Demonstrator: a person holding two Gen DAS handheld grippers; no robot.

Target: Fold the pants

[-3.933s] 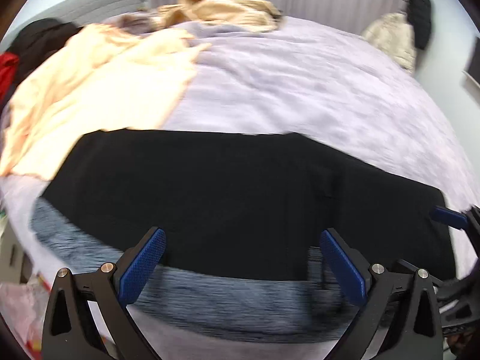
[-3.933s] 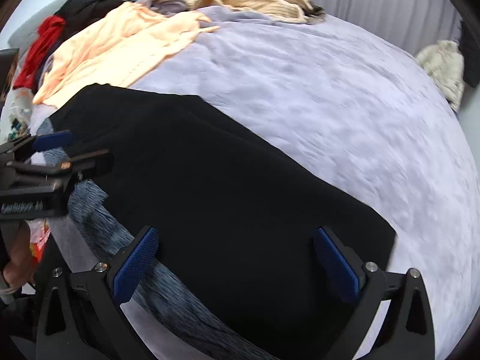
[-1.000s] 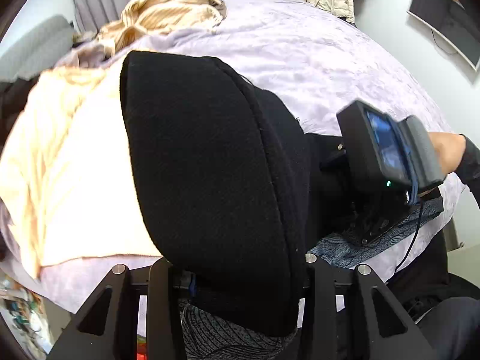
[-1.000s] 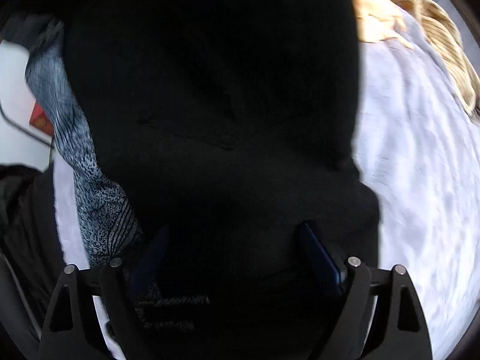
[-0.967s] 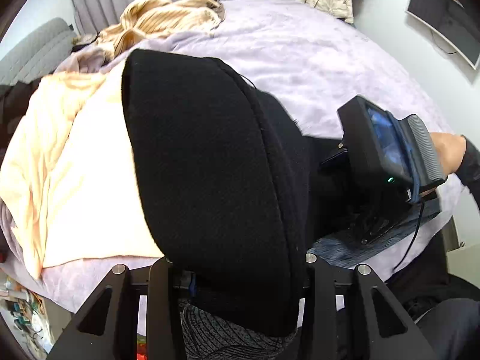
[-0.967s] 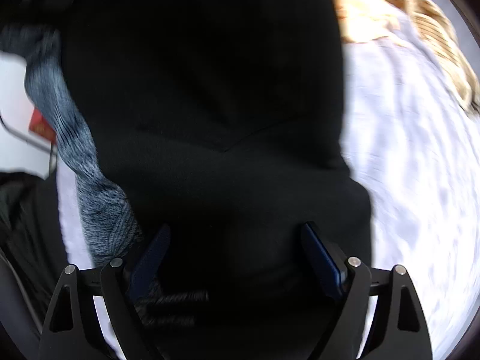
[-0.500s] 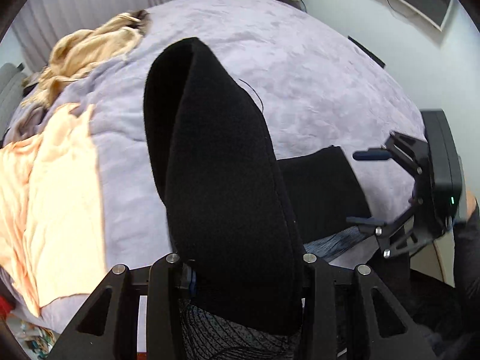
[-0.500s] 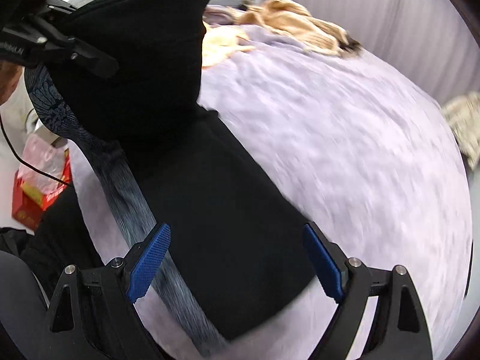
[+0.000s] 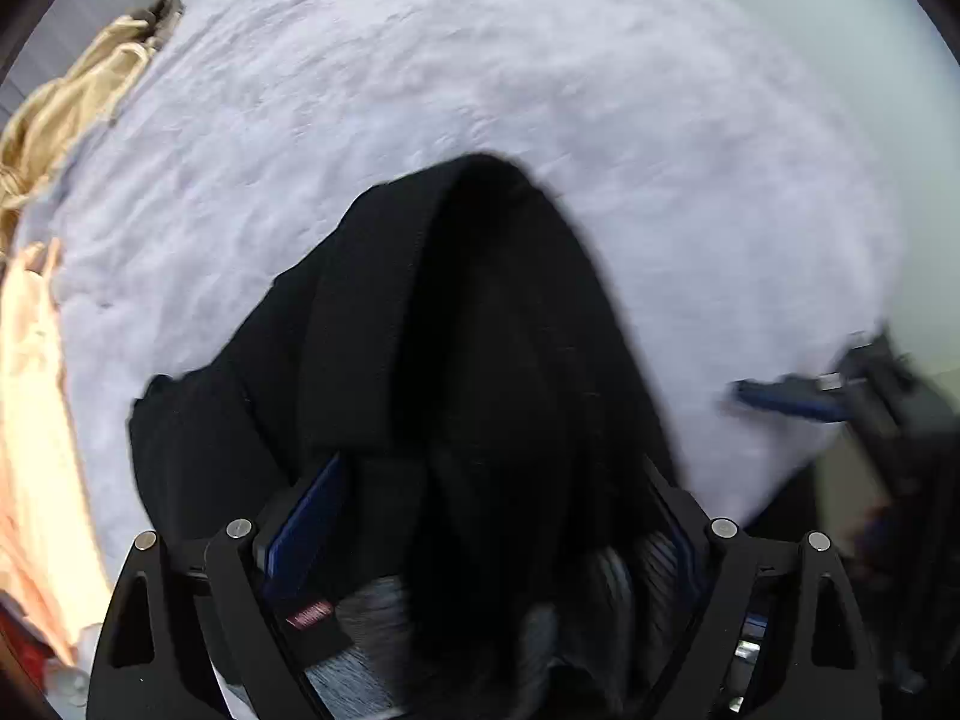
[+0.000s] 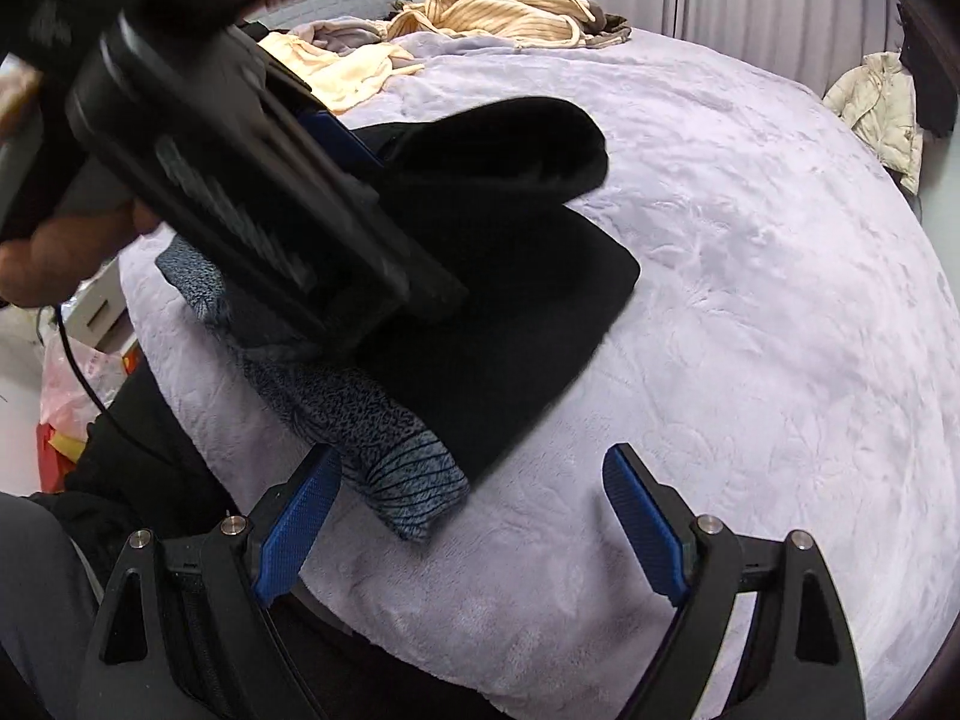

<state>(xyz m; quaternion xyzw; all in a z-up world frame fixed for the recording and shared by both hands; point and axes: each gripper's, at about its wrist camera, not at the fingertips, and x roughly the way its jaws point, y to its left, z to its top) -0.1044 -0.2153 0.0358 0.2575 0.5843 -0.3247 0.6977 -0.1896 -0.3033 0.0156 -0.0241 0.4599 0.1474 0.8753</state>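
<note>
Nearest the right wrist camera: right claw [image 10: 471, 516], jaws wide, nothing between, angled down over the lavender bed [image 10: 780, 276]. Beyond it: black pants [image 10: 510, 276], folded on a grey patterned garment [image 10: 372, 420]. Left claw [image 9: 486, 516], pointing steeply down, jaws opening, pants fold draped between. Far: striped tan garment [image 10: 498, 15].

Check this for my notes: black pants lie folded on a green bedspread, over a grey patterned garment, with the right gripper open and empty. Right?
One slip: the bedspread is lilac, not green, as the right wrist view shows. The rest holds: black pants folded over the grey patterned garment, right gripper open and empty.
</note>
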